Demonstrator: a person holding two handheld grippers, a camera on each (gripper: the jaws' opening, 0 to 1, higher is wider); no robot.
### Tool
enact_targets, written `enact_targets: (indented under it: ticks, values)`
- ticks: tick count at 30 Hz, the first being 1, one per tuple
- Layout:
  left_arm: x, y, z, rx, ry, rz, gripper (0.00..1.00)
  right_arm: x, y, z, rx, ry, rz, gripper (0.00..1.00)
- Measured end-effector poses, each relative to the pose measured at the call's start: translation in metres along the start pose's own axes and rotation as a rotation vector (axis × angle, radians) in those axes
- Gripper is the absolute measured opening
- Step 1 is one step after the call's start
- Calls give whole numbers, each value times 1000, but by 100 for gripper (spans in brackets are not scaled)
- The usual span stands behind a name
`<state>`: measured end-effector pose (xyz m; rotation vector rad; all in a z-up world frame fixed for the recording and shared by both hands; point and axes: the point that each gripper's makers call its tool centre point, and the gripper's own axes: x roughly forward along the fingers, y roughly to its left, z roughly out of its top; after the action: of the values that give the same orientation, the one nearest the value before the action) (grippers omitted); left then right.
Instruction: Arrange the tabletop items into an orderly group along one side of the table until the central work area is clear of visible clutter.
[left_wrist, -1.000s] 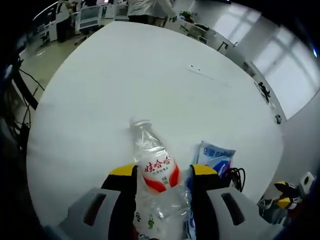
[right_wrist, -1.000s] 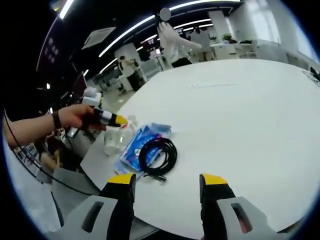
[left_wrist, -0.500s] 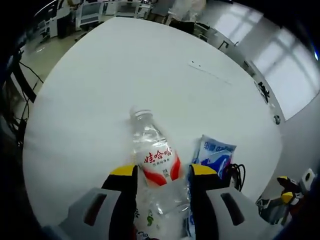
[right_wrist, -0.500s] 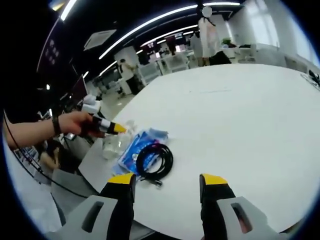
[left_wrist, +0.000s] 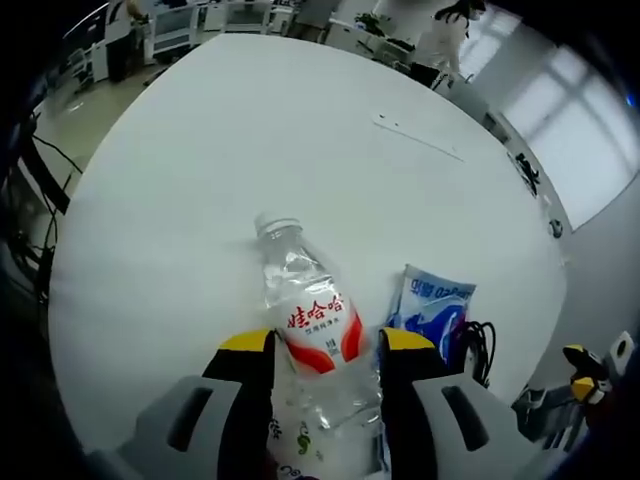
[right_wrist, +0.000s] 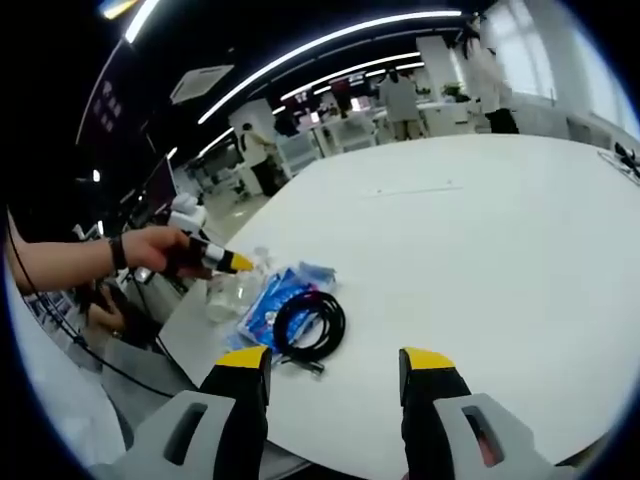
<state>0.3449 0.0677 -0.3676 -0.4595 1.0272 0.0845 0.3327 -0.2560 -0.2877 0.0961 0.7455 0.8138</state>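
Observation:
A clear plastic water bottle (left_wrist: 312, 335) with a red and white label lies between the jaws of my left gripper (left_wrist: 325, 352), neck pointing away, and both jaws press its sides. To its right a blue snack packet (left_wrist: 432, 305) lies flat beside a black cable coil (left_wrist: 482, 342). In the right gripper view my right gripper (right_wrist: 335, 362) stands open above the white table (right_wrist: 480, 240), with nothing between its fingers. Beyond it lie the cable coil (right_wrist: 308, 325), the packet (right_wrist: 272, 298) and the bottle (right_wrist: 230, 292). A hand (right_wrist: 150, 250) holds the left gripper (right_wrist: 218, 260) at the bottle.
All three items sit close to the table's near edge (right_wrist: 190, 340). A thin pale strip (left_wrist: 415, 138) lies far out on the table. People and desks stand beyond the far end (right_wrist: 400, 100). Cables run over the floor on the left (left_wrist: 40, 170).
The left gripper and bottle have dipped slightly toward the table edge. People in the background have walked on. The right gripper has stayed open and nearly still.

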Motion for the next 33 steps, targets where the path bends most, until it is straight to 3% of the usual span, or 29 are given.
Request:
enact_targets:
  ticks: [20, 25, 33]
  values:
    - [-6, -6, -4, 12, 8, -4, 41, 1, 4, 6, -33, -18, 13, 51]
    - [7, 5, 3, 20, 11, -4, 41, 1, 4, 4, -35, -14, 18, 51]
    - [2, 0, 1, 11, 2, -13, 42, 3, 5, 5, -48, -7, 29, 51]
